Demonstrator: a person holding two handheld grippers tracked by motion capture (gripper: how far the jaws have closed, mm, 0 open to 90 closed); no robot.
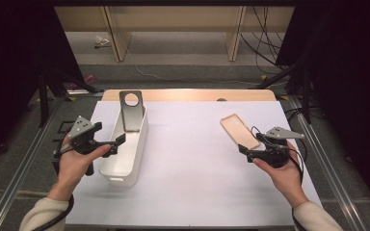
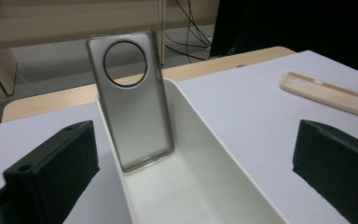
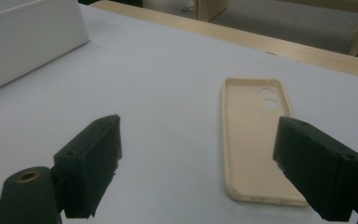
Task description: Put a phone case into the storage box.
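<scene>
Grey phone case [image 2: 130, 100] stands tilted in the far end of the white bin [image 2: 223, 154], centre-left of the left gripper view, its top with the round camera opening leaning above the far rim. Its lower edge rests on the bin floor; the contact line is hard to make out. In the high view the case [image 1: 131, 111] sits left of centre, upper part clear of the bin [image 1: 125, 168].

Left gripper [image 1: 119, 143]: jaws spread wide, nothing between them, just beside the bin's left wall in the high view. Both jaws are cut off by the bottom edge of its own view.

Beige phone case [image 3: 256, 140] lies flat, hollow side up, on the white table sheet [image 1: 188, 183], right of centre in the high view [image 1: 240, 131]. Its near right corner is hidden behind the right jaw in the right gripper view.

Right gripper [image 1: 243, 150]: jaws spread, touching nothing, close to the beige case's near end; whether they straddle it cannot be told.

Wooden table edge [image 1: 188, 95] shows beyond the sheet; cables [image 1: 262, 43] on the floor, upper right.
</scene>
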